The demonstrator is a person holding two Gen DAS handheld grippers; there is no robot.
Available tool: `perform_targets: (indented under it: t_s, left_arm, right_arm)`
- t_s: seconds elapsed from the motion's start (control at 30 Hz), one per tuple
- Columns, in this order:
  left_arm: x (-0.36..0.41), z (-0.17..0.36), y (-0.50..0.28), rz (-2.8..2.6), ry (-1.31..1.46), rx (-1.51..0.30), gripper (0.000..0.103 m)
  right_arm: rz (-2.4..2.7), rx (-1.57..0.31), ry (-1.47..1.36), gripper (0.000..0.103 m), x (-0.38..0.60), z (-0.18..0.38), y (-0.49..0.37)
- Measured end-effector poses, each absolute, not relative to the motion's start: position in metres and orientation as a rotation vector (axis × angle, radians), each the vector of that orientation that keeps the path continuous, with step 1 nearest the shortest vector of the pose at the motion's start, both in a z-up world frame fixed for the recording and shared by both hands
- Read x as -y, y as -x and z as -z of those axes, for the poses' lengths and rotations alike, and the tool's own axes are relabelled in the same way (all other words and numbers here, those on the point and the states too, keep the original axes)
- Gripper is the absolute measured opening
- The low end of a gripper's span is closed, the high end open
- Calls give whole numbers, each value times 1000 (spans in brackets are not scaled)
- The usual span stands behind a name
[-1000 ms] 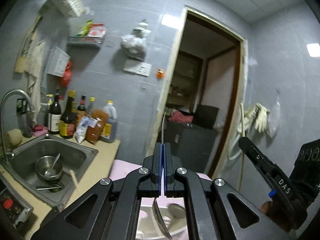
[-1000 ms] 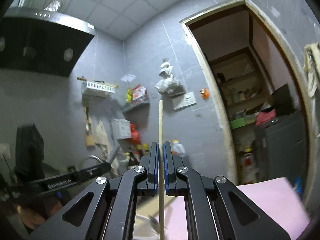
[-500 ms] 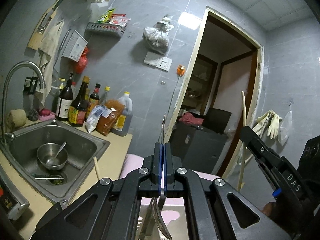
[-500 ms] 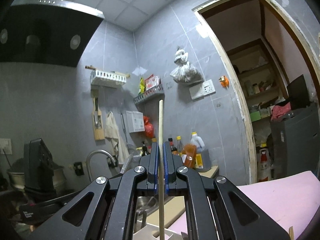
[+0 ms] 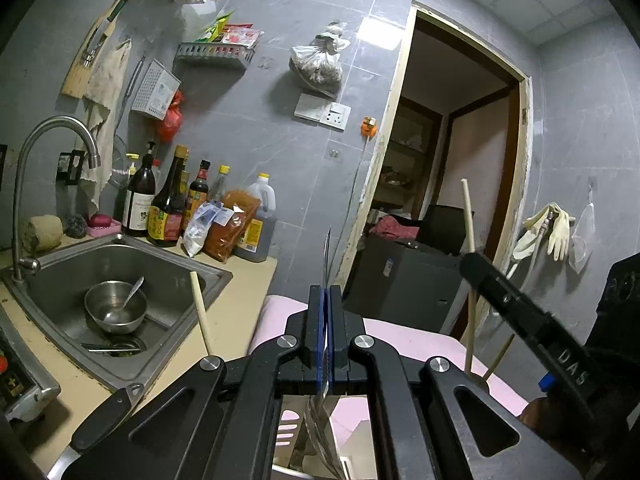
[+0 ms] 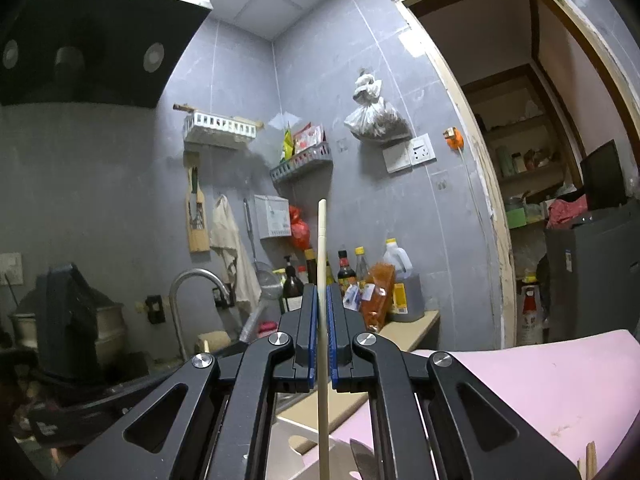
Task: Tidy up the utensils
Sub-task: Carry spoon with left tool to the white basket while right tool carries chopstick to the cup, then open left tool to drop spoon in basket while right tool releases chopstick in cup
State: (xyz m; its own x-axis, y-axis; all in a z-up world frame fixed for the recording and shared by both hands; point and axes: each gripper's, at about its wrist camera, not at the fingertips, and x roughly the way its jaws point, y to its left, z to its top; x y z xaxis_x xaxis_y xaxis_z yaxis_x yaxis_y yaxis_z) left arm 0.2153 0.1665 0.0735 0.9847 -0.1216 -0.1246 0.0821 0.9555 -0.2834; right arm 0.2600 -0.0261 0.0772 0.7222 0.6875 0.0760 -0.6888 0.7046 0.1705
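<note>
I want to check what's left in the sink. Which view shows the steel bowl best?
The left wrist view: the round steel bowl sits unobstructed in the stainless sink, a metal spoon leaning inside it. In the right wrist view the bowl is hidden; only the curved faucet shows.

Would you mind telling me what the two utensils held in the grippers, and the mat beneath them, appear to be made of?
The chopstick in the right gripper looks like pale bamboo or wood: matt, cream, uniform. The spoon in the left gripper looks like polished steel: thin, grey and reflective. The pink mat seems to be foam or soft plastic, matt with a thick edge, though that is uncertain.
</note>
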Motion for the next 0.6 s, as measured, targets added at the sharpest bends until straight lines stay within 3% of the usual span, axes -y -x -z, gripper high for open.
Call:
perform_targets:
  t_s: [0.6]
  left_arm:
    - [-162,-65,-199,108,290,-217,2]
  right_arm:
    - [-742,-71,-92,5,43,-61,-248]
